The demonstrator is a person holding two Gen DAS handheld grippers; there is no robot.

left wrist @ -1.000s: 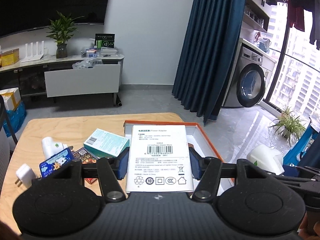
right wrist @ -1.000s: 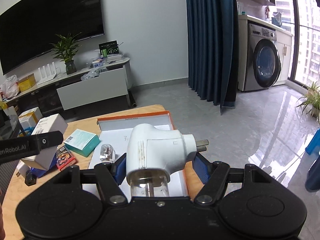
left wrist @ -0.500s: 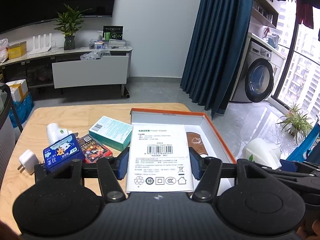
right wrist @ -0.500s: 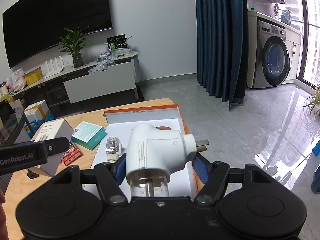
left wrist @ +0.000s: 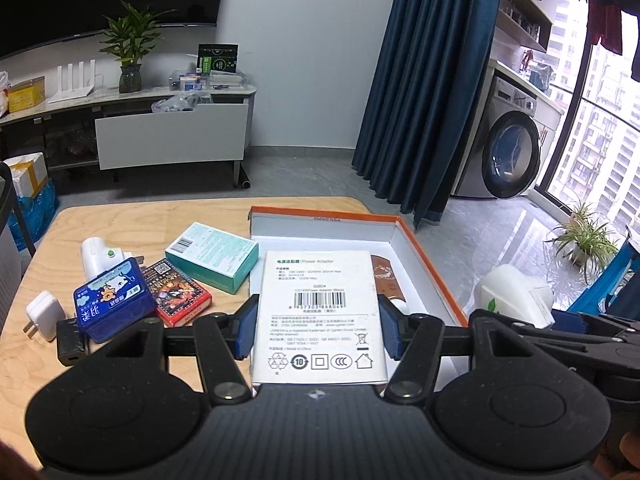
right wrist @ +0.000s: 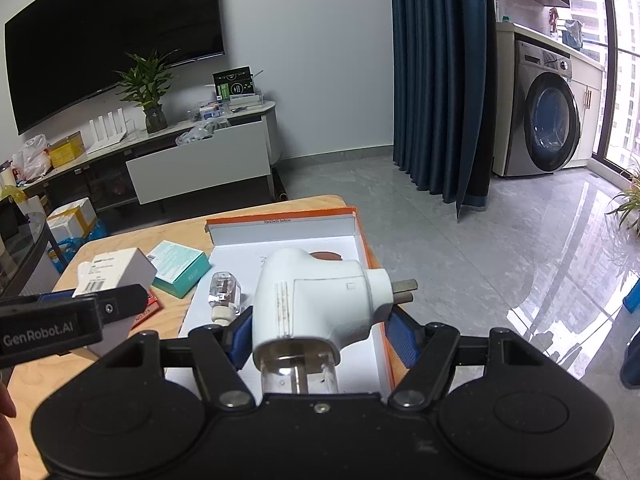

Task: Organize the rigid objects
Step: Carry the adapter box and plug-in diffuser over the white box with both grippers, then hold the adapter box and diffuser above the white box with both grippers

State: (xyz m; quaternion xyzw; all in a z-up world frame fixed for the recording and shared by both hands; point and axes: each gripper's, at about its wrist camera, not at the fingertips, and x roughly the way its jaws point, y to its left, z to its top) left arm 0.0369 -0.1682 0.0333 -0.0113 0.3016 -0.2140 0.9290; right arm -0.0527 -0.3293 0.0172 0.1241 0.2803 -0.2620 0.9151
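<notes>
My left gripper (left wrist: 319, 330) is shut on a white power-adapter box (left wrist: 320, 312), its blue pads pressing the box's two sides. From the right wrist view this box (right wrist: 116, 268) hangs left of the orange-rimmed tray (right wrist: 280, 216), above the table. My right gripper (right wrist: 320, 334) is shut on a white plug-in device (right wrist: 316, 300) with metal prongs pointing right, held above the tray's near end. The tray (left wrist: 432, 276) holds a brown item (left wrist: 384, 280) and a small clear bottle (right wrist: 224, 292).
On the wooden table (left wrist: 120, 216), left of the tray, lie a teal box (left wrist: 212, 256), a red card deck (left wrist: 176, 296), a blue tin (left wrist: 114, 304), a white charger (left wrist: 42, 314), another white plug device (left wrist: 96, 256) and a small black part (left wrist: 70, 340). The table's edge runs just right of the tray.
Both grips are unchanged. The left wrist view has drifted a little, so the table items sit slightly higher in it. The right gripper has barely moved.
</notes>
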